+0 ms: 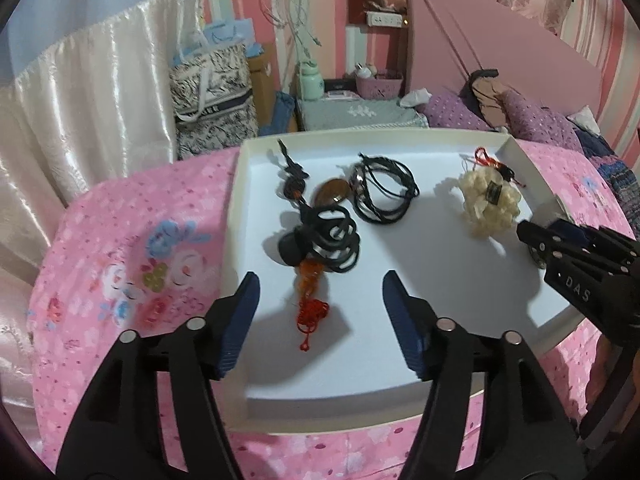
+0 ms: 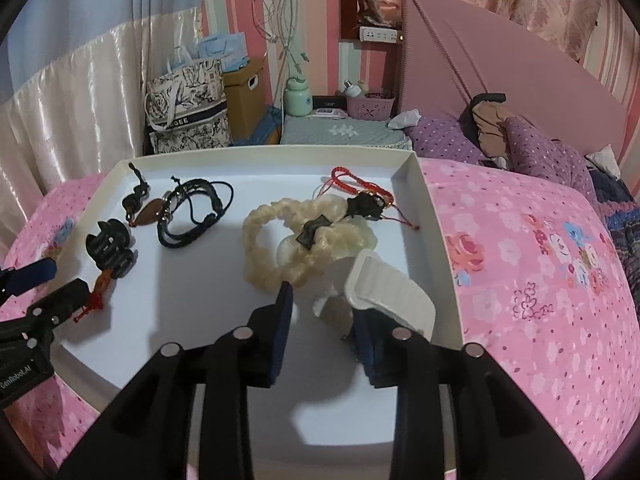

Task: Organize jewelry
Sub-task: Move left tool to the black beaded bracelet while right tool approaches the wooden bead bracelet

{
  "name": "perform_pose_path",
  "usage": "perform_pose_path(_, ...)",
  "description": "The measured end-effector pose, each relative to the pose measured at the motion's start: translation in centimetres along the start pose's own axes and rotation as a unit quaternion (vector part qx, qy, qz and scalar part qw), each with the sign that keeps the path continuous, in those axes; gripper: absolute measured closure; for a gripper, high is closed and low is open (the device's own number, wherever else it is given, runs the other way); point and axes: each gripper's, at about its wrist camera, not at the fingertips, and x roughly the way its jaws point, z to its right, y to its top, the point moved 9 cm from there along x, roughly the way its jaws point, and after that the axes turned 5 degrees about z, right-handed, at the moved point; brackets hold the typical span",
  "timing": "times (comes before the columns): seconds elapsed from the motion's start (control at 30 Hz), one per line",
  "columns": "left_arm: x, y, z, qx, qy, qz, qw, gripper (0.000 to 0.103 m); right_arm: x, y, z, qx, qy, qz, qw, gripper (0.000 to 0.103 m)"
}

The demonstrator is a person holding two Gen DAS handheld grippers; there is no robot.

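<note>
A white tray (image 1: pixel 256 408) on the pink bedspread holds jewelry. My left gripper (image 1: pixel 320 316) is open and empty above the tray's near left part, just short of a black hair claw (image 1: pixel 324 240) with a red-orange tassel cord (image 1: pixel 312 312). Behind lie a brown pendant (image 1: pixel 332 192) and a black cord bracelet (image 1: pixel 384 192). A cream braided hairpiece (image 2: pixel 304 240) with black bows and a red string bracelet (image 2: pixel 360 184) lie to the right. My right gripper (image 2: pixel 324 320) stands with jaws apart around a white ribbed clip (image 2: pixel 392 296), which rests against the right finger; the grip is unclear.
The tray's raised rim (image 2: pixel 436 240) runs along its right side, with pink floral bedspread (image 2: pixel 540 280) beyond. Purple pillows (image 2: pixel 532 148) and a pink headboard stand at the back right. A nightstand (image 2: pixel 344 132) and patterned bags (image 2: pixel 188 108) are behind the tray.
</note>
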Motion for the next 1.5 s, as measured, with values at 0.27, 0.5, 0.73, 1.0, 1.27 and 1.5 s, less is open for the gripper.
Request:
perform_pose_path(0.27, -4.3, 0.3, -1.7, 0.007, 0.034, 0.027, 0.999, 0.013, -2.4, -0.3, 0.7, 0.01, -0.009, 0.007, 1.0, 0.043)
perform_pose_path(0.5, -8.9, -1.5, -2.9, -0.007, 0.035, 0.043, 0.9984, 0.004, -5.6, -1.8, 0.9, 0.019, 0.011, 0.005, 1.0, 0.038)
perform_pose_path(0.73, -11.2, -3.6, -3.1, -0.014, 0.036, 0.037, 0.9986, 0.004, -5.0, -1.6, 0.4, 0.001, 0.021, 0.006, 1.0, 0.021)
perform_pose_path(1.0, -12.7, -4.8, -4.2, -0.009, 0.047, 0.044, 0.9979, 0.004, -3.1, -1.5, 0.7, -0.002, 0.007, -0.051, 0.999, 0.021)
perform_pose_path(1.27, -12.5, -6.4, -5.0, -0.028, 0.04, 0.03, 0.9984, 0.004, -4.3, -4.2, 1.4, 0.002, 0.011, -0.071, 0.997, 0.021)
perform_pose_path(1.5, -12.9, -8.2, -4.3, -0.026, 0.037, 0.024, 0.9987, 0.003, -6.6, -5.1, 2.5, 0.018, 0.005, -0.054, 0.998, 0.018)
